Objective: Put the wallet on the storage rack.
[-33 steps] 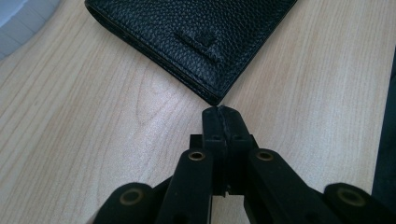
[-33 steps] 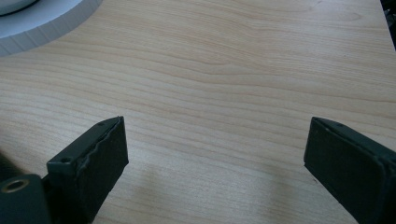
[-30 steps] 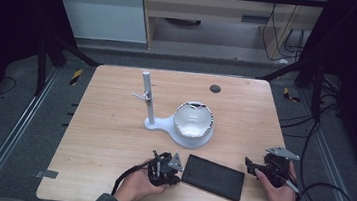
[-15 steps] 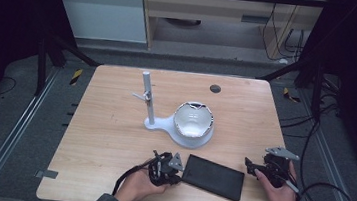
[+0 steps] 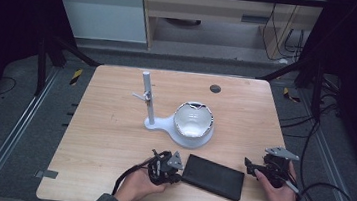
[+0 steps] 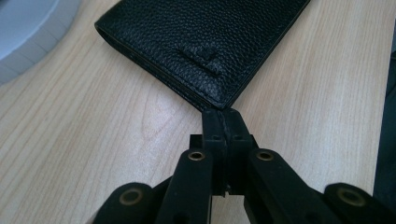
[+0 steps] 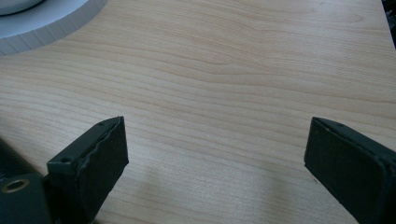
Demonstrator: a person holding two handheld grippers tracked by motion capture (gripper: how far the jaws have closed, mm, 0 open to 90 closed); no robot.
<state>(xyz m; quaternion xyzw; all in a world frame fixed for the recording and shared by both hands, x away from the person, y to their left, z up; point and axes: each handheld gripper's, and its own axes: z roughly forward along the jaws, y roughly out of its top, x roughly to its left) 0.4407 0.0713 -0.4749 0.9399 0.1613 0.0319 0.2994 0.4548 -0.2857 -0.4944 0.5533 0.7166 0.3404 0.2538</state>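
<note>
While nothing has shifted on the table (image 5: 112,139) over the last second, both hands staying put, the work looks paused at the black wallet (image 5: 213,177), which lies flat near the front edge between the grippers. The left gripper (image 6: 223,114) has its jaws pressed together, tips at the wallet's corner (touching, probably; the high view is too coarse to say). The right gripper (image 7: 215,154) stands wide apart over bare wood.
</note>
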